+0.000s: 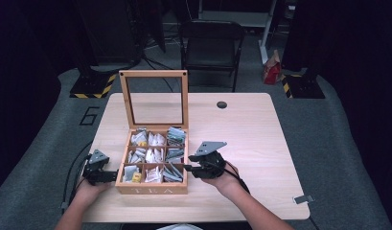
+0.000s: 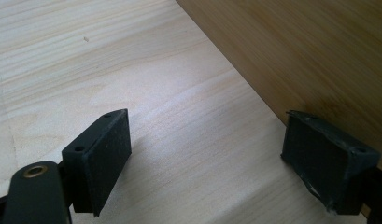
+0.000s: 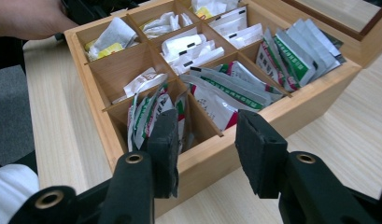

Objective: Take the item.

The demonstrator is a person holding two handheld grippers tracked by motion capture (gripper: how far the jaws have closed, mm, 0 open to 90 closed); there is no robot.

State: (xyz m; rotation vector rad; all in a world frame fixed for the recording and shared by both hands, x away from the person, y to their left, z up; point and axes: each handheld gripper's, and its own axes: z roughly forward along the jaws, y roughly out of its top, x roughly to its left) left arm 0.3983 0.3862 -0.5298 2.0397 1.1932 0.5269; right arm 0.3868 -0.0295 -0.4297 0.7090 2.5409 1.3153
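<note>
Tea box: the wooden tea box (image 1: 153, 184) sat on the near-left part of the counter (image 1: 251, 143), its glass-paned lid (image 1: 154, 98) standing upright at the back, nine compartments full of packets.
Packets: the green-and-white sachets (image 3: 151, 114) you were going for stood on edge in the near-right corner compartment, right at the box's wall.
Right gripper: your right gripper (image 3: 205, 140) straddled that wall, about half open, one jaw inside among the sachets and the other outside the box. Couldn't tell if the inner pad actually touched a sachet; nothing was pinched.
Left gripper: your left gripper (image 2: 207, 154) was parked wide open and empty on the counter, one jaw just beside the box's left side.
</note>
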